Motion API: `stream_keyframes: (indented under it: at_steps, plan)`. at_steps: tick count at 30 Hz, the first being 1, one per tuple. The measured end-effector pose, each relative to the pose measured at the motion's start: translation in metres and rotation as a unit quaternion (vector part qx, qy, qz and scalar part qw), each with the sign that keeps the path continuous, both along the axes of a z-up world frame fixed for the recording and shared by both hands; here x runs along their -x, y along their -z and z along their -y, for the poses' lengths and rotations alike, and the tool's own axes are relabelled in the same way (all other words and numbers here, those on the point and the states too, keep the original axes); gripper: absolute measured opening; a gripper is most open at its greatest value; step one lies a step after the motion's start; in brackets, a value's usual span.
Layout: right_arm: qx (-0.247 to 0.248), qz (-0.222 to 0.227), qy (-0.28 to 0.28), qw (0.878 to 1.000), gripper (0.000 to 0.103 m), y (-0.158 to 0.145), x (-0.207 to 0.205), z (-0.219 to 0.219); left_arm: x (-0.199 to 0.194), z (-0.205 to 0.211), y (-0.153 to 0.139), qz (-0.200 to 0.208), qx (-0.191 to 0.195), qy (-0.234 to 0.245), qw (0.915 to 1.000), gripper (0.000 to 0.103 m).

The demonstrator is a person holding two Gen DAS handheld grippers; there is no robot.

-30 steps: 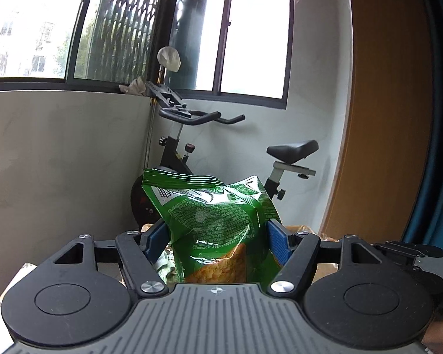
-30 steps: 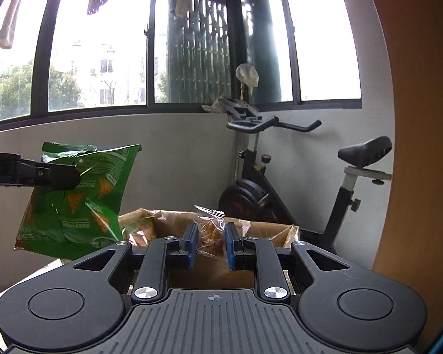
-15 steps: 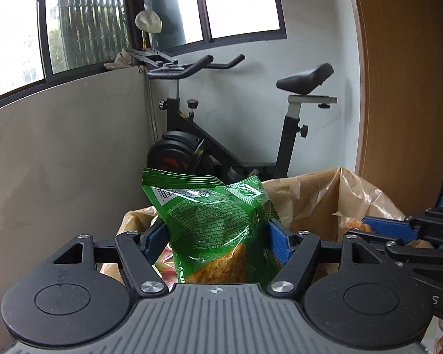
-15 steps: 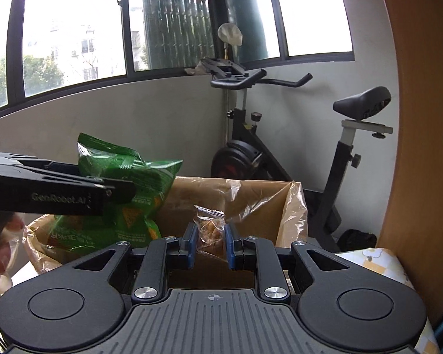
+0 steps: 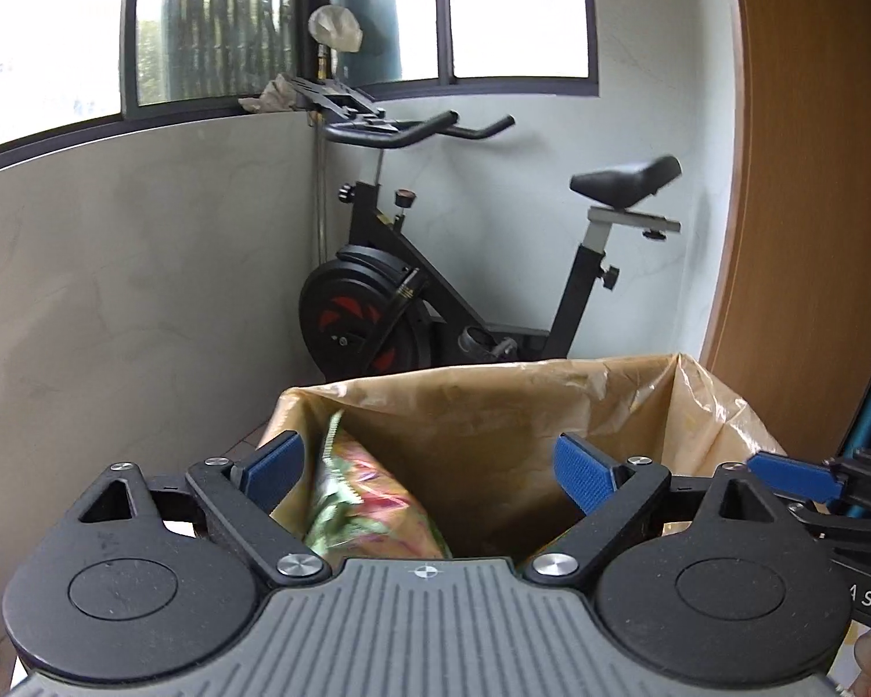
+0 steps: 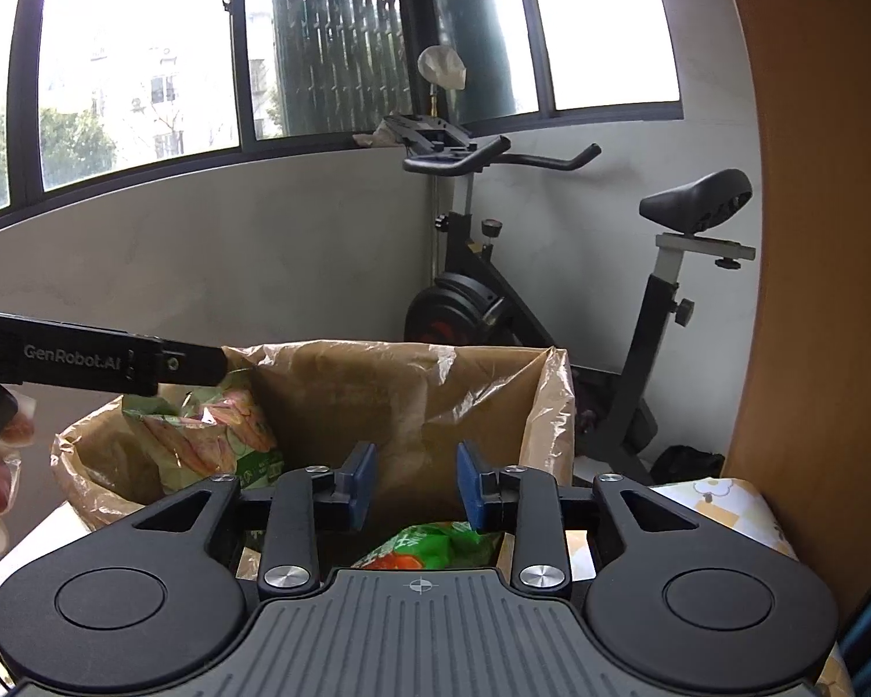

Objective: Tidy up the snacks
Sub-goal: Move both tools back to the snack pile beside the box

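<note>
We hold the left tool (image 5: 429, 473) with its jaws spread wide and empty over the lined box (image 5: 493, 401); the right tool (image 6: 415, 482) gapes empty too. A pale snack bag (image 5: 366, 511) leans inside at the left, a green bag (image 6: 429, 546) lies below.

"GenRobot.AI" on left claw (image 6: 220, 363) arm; snack-bag txt unreadable.

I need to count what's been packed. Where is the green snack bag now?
The green snack bag lies low in the lined box, just below the open right gripper in the right wrist view.
</note>
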State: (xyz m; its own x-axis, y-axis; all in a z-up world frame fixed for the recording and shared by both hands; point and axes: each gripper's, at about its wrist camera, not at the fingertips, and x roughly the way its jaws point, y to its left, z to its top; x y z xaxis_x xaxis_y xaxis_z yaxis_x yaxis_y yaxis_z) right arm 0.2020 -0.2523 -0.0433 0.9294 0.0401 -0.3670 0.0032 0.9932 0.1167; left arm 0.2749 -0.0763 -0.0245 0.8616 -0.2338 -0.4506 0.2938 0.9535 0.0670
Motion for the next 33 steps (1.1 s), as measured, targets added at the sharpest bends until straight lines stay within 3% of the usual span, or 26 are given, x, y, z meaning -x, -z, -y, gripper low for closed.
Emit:
stream_keyframes:
  at_steps: [10, 18, 23, 30, 32, 33]
  plan:
    - [-0.027, 0.044, 0.01, 0.999, 0.031, -0.004, 0.049, 0.003, 0.055, -0.079, -0.026, 0.037, 0.047, -0.052, 0.9969, 0.094]
    - [-0.019, 0.062, 0.015, 0.998, 0.033, 0.01, 0.085, -0.01, 0.086, -0.139, -0.013, 0.039, 0.068, -0.09, 0.9928, 0.094]
    - [-0.019, 0.041, 0.026, 0.999, 0.036, 0.035, 0.093, -0.015, 0.091, -0.158, 0.009, 0.018, 0.083, -0.104, 0.9909, 0.094]
    - [-0.011, -0.023, 0.028, 0.999, 0.041, 0.087, 0.098, -0.025, 0.09, -0.155, 0.047, -0.018, 0.097, -0.091, 0.9909, 0.094]
    - [-0.017, -0.044, 0.024, 0.999, 0.045, 0.101, 0.099, -0.027, 0.088, -0.151, 0.058, -0.028, 0.09, -0.084, 0.992, 0.094]
    - [-0.022, -0.055, 0.021, 0.998, 0.052, 0.108, 0.1, -0.028, 0.087, -0.15, 0.065, -0.034, 0.085, -0.08, 0.9925, 0.094]
